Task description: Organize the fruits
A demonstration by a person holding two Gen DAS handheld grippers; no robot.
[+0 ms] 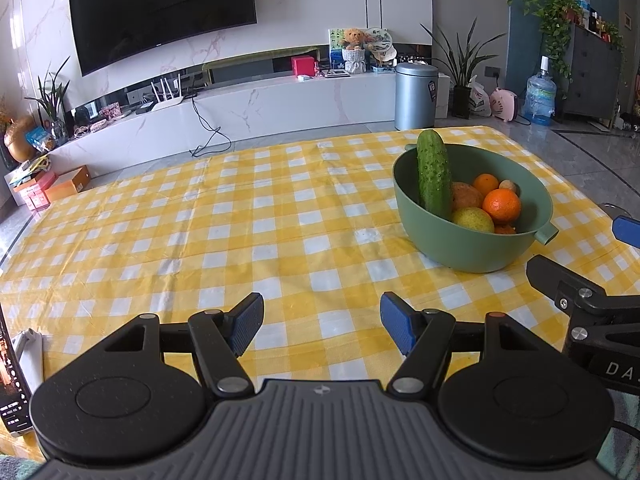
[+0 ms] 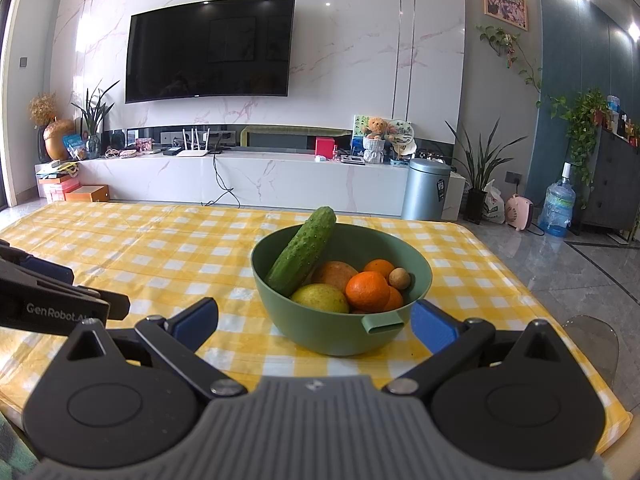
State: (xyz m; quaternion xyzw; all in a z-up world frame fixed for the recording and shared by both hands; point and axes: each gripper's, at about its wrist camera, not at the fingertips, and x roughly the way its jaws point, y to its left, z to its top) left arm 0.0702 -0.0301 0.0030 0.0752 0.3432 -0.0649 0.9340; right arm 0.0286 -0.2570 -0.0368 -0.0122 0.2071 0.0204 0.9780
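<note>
Round green plastic bowl (image 2: 344,320) of fruit sits at 12 o'clock, just beside the right gripper (image 2: 314,322) (jaws wide, empty); left gripper (image 1: 322,326), also wide, sees it at 2 o'clock, farther.

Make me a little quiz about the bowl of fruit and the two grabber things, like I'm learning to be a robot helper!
1. True or false: the cucumber lies flat on the yellow checked tablecloth.
2. Which gripper has the green bowl straight ahead of its open fingers? A) left gripper B) right gripper
3. Fill in: both grippers are open and hold ____.

Key:
1. False. It leans inside the bowl, its tip poking above the rim.
2. B. In the left wrist view the bowl sits off to the right.
3. Nothing. The oranges and the other fruit sit in the bowl.
</note>
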